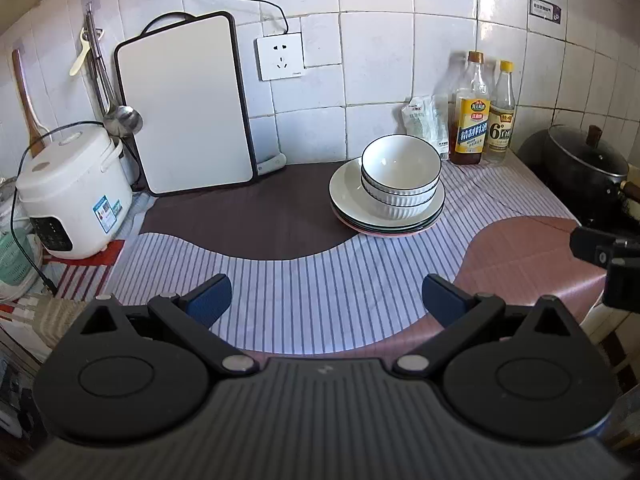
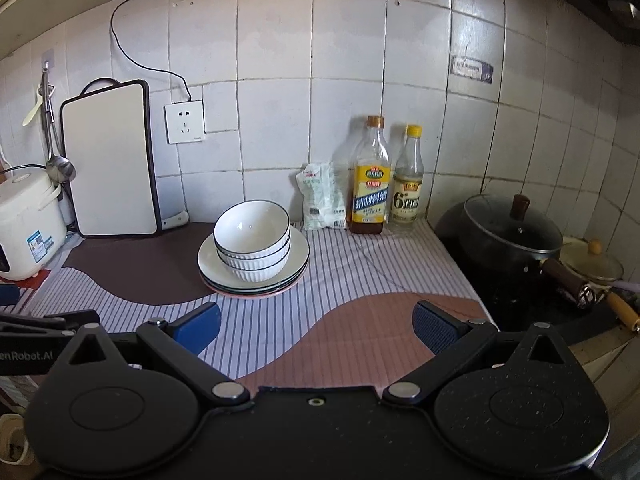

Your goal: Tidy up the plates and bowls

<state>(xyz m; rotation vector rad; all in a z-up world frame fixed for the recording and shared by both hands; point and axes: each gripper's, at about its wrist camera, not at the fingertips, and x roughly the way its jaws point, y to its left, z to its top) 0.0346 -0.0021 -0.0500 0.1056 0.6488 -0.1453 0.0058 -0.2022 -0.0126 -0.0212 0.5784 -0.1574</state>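
**Stacked crockery on the counter, both tools empty**

I read the left gripper with its jaws spread wide, nothing between the blue ribbed pads. The right gripper stands the same: jaws apart, blue textured pads bare.

Bowls: glossy white ceramic, thin dark rim line, fluted outer walls, nested one inside another. I count three at least; the exact number I cannot tell. They sit on the plates, a stack of flat round glazed discs, white with dark edges, the lowest one pink. In the left view the stack lies at about 1 o'clock from the gripper, well apart from it; in the right view at about 11 o'clock.

Surface: the counter cloth is matte, with thin lilac stripes on white and curved patches of dark brown and dusty pink.

Surroundings: a wall of glossy white square tiles with dark grout. A white rounded-corner cutting board with a dark frame leans upright at 11 o'clock in the left view, a smooth white rice cooker at 9 o'clock. Two clear bottles with yellow caps stand against the tiles behind the stack. A black pot with a glass lid sits at 2 o'clock in the right view.
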